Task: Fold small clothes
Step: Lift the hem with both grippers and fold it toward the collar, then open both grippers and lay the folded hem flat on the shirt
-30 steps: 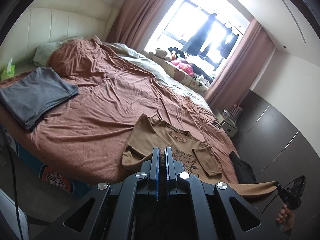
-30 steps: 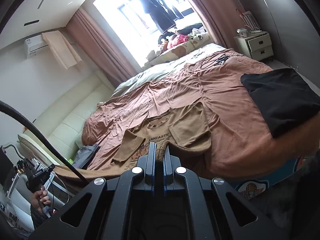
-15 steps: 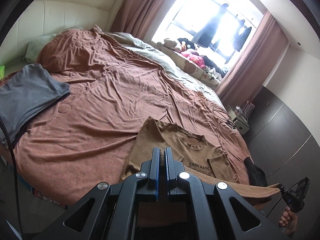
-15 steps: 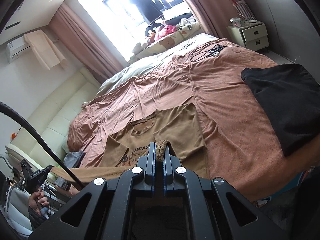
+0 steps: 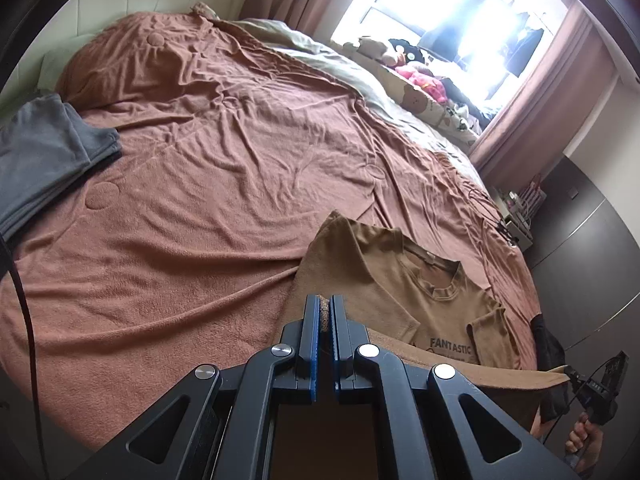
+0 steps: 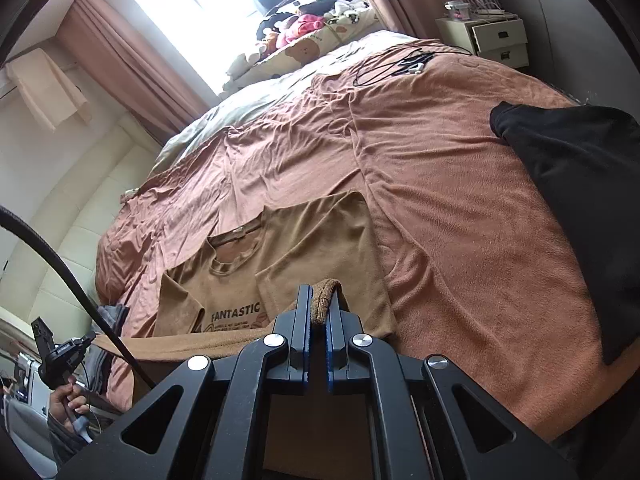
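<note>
Big bed (image 5: 224, 184) fills both views, draped in a rust-brown terry blanket (image 6: 460, 208), nubby and creased into long wrinkles, with a paler smooth sheet (image 5: 304, 46) showing along the window side. Behind it, a cream padded headboard (image 6: 72, 232) in soft square panels. On the blanket's right side lies a black garment (image 6: 576, 200), flat and matte; on the left side, a grey folded stack (image 5: 36, 160) with squared, layered edges. And here is the task's thing: the tan tee (image 5: 404, 284) lies front-up near the foot of the bed, ribbed round collar, "FANTASTIC" printed on the chest, both short sleeves folded inward over the body. Its bottom hem is lifted off the blanket and stretched in a taut band between the two grippers. The left gripper (image 5: 325, 312) has its blue-edged fingers pressed nearly together, a wad of tan knit pinched between them. The right gripper (image 6: 318, 308) is the same story, fingers narrow, a thick fold of hem bulging up out of the gap. By the far corner a white nightstand (image 6: 496, 40) has its drawers partly out, though what is in them cannot be told; small items crowd its top. A tangle of thin cable (image 6: 400, 65) lies on the blanket nearby.
</note>
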A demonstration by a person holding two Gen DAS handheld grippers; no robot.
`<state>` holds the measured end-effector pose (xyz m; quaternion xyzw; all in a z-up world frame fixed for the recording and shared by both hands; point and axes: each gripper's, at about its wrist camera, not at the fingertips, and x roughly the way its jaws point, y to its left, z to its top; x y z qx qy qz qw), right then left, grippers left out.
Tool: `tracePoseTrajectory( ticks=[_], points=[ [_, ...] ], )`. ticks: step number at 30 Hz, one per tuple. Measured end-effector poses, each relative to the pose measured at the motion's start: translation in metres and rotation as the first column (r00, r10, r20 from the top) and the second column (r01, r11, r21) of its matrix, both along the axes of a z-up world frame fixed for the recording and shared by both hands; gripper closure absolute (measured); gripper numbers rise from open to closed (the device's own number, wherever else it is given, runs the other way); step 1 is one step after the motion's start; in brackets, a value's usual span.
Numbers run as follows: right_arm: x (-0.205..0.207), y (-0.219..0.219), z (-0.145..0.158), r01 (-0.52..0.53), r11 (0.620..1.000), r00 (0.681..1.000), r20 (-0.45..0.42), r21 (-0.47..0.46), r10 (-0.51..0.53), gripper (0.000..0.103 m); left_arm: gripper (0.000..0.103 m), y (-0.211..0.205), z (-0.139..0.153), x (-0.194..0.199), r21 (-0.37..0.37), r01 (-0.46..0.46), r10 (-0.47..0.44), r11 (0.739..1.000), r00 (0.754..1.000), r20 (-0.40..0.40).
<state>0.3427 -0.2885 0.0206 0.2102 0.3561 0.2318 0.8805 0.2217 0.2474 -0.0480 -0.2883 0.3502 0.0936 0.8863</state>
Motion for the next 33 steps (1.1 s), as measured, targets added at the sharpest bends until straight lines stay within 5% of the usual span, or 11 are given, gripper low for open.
tracePoseTrajectory(
  ticks=[11, 13, 15, 16, 23, 28, 33],
  points=[
    [0.050, 0.018, -0.034, 0.021, 1.000, 0.995, -0.098, -0.011, -0.022, 0.096, 0.097, 0.012, -0.051, 0.054, -0.010, 0.006, -0.007, 1.000, 0.993, -0.117],
    [0.053, 0.017, -0.037, 0.051, 0.998, 0.992, -0.115, -0.037, -0.055, 0.082, 0.085, 0.015, -0.057, 0.056, -0.019, -0.003, 0.000, 1.000, 0.992, -0.130],
    [0.052, 0.014, -0.037, 0.066, 0.998, 0.992, -0.107, -0.024, -0.068, 0.044, 0.065, 0.019, -0.060, 0.054, -0.037, -0.015, 0.010, 0.999, 0.992, -0.128],
    [0.049, 0.012, -0.035, 0.071, 0.997, 0.993, -0.091, -0.015, -0.072, 0.040, 0.056, 0.020, -0.060, 0.052, -0.031, -0.022, 0.017, 0.999, 0.992, -0.127],
    [0.035, 0.012, -0.035, 0.043, 0.990, 0.997, -0.062, -0.135, -0.051, 0.038, 0.051, 0.017, -0.065, 0.049, 0.057, 0.054, -0.041, 0.997, 0.976, -0.212],
    [0.036, 0.019, -0.041, -0.001, 0.975, 0.993, -0.118, -0.222, -0.026, 0.038, 0.018, 0.004, -0.072, 0.045, 0.119, 0.144, -0.107, 0.982, 0.955, -0.275],
    [0.042, 0.034, -0.047, -0.072, 0.959, 0.984, -0.176, -0.274, 0.024, 0.038, 0.016, -0.009, -0.089, 0.046, 0.144, 0.236, -0.171, 0.961, 0.916, -0.363]
  ],
)
